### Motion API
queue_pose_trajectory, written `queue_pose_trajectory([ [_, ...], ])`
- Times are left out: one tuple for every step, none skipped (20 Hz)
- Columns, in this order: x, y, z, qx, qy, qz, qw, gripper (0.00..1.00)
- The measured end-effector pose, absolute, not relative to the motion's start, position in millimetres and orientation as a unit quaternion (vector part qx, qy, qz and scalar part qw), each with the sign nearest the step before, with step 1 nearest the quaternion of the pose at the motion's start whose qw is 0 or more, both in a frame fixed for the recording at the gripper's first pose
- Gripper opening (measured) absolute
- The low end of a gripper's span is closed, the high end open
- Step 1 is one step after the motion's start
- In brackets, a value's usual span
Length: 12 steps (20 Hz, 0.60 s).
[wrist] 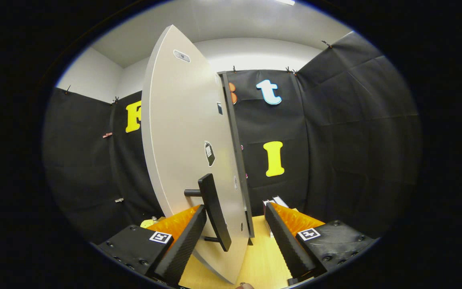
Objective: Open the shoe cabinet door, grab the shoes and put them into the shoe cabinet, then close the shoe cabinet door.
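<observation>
The shoe cabinet door point(183, 136) is a tall light-grey panel swung partly out, seen nearly edge-on, with a dark bar handle point(214, 211) on its face. My gripper point(236, 210) is open. The handle and the door's free edge stand between the two fingers, the handle close beside the left finger point(187, 237), with a gap to the right finger point(285, 237). Neither finger presses on the handle. The cabinet's dark frame edge point(237, 160) runs just behind the door. A small white piece point(278, 200) shows beyond the right finger; I cannot tell what it is.
A light wooden floor point(263, 261) lies under the fingers. Black cloth walls point(355, 140) close the booth on the left, back and right. A small yellowish object point(150, 222) sits low beyond the left finger.
</observation>
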<state>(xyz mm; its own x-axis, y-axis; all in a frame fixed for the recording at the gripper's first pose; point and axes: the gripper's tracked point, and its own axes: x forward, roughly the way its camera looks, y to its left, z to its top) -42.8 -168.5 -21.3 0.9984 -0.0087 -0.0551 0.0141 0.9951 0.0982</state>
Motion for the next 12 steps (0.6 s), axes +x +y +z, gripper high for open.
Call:
queue_pose_trajectory([
  [-39.6,-160.2,-23.7,0.049,0.029,-0.004,0.998,0.98],
  [-37.1,-150.8,-25.4,0.050,0.030,-0.002,0.998,0.98],
  [-33.7,-141.8,-25.7,0.052,0.031,-0.001,0.998,0.98],
  [-30.2,-133.1,-27.2,0.055,0.032,0.000,0.998,0.98],
  [-27.0,-125.0,-29.5,0.057,0.034,0.000,0.998,0.98],
  [-23.4,-117.1,-30.4,0.058,0.034,0.000,0.998,0.98],
  [-19.4,-110.1,-31.0,0.058,0.033,0.000,0.998,0.98],
  [-15.8,-102.9,-31.7,0.057,0.034,0.001,0.998,0.98],
  [-12.0,-95.2,-33.2,0.058,0.034,0.002,0.998,0.98],
  [-9.4,-88.3,-35.0,0.060,0.034,0.004,0.998,0.98],
  [-5.1,-81.5,-35.6,0.062,0.035,0.006,0.997,0.98],
  [-1.6,-75.2,-36.8,0.063,0.035,0.008,0.997,0.98],
])
